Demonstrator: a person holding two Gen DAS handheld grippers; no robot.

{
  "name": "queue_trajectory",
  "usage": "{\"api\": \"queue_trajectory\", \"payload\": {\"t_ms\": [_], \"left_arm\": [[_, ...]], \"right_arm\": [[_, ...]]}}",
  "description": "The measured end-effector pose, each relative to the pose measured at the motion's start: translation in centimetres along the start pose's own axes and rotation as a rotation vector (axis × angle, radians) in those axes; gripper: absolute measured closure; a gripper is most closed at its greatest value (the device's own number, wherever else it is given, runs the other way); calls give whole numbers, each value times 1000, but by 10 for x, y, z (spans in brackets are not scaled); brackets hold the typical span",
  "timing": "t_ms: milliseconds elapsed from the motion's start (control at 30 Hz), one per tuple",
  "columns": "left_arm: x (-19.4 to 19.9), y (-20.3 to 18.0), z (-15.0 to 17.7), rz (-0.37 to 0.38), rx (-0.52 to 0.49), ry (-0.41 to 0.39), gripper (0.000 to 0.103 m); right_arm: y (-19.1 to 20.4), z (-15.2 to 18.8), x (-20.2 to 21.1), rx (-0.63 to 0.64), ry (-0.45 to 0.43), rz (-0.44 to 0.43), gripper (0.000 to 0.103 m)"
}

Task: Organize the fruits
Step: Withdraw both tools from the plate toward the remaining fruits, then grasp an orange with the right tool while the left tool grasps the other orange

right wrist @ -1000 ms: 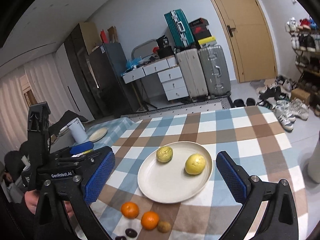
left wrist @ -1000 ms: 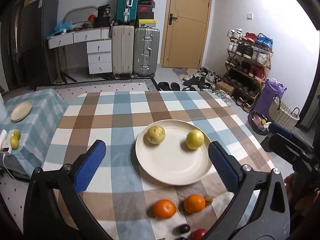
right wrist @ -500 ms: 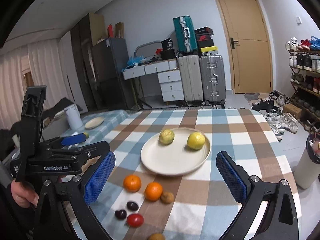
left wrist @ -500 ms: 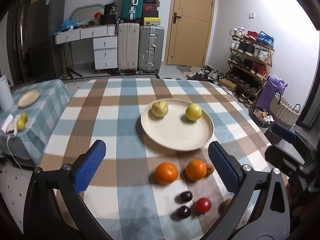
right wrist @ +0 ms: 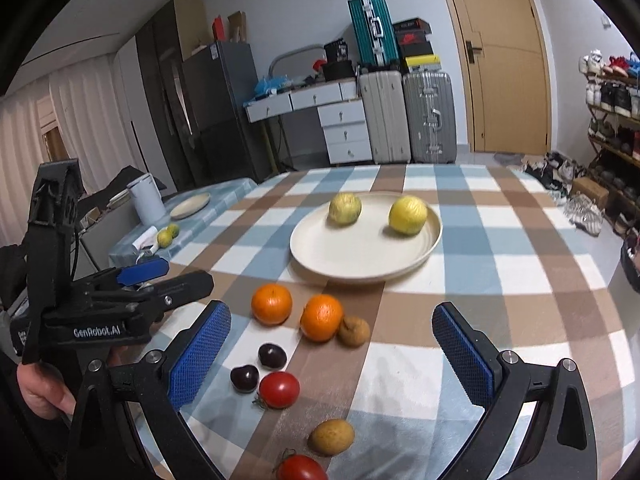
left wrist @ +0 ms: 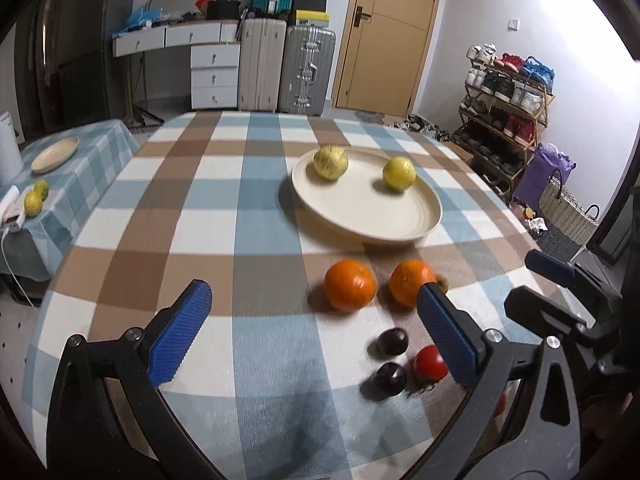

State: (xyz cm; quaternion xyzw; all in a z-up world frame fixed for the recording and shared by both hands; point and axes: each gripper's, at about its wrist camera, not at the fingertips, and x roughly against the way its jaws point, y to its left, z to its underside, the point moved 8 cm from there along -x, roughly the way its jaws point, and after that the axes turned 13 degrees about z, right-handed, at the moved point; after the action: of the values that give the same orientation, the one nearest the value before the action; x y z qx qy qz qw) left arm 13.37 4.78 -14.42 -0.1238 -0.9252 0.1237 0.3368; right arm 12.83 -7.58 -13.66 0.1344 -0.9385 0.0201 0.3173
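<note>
**Fruit scattered near a plate, both sets of fingers wide and empty**

Checked counter filling most of both views, covered in blue, brown and white squares. Cream plate toward the far middle, carrying two yellow fruits well apart on its far half. Left gripper hovering over the near edge, blue fingers spread wide, nothing between them. Right gripper likewise above the near edge, fingers wide apart and empty. Person's hand at the far left of the right wrist view, wrapped around the left gripper's handle.

Just near of the plate, two oranges side by side, not quite touching. Small brown fruit pressed against the right orange. Nearer still, two dark plums close together, with a red tomato just beside them. Another brown fruit and a second tomato at the nearest edge, partly cut off.
</note>
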Motion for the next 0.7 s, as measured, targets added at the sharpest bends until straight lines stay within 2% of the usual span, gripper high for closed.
{"api": "queue_trajectory", "payload": {"t_ms": [167, 400, 467, 700], "left_arm": [[-17, 10, 9, 19, 33, 36, 1], [-28, 23, 7, 17, 35, 35, 1], [-32, 26, 6, 20, 41, 39, 1], [-46, 37, 1, 36, 66, 54, 1]], "right_arm": [[7, 4, -18, 20, 50, -19, 0], [13, 3, -47, 38, 117, -58, 2], [15, 2, -55, 48, 133, -68, 8], [25, 3, -81, 90, 191, -75, 23]]}}
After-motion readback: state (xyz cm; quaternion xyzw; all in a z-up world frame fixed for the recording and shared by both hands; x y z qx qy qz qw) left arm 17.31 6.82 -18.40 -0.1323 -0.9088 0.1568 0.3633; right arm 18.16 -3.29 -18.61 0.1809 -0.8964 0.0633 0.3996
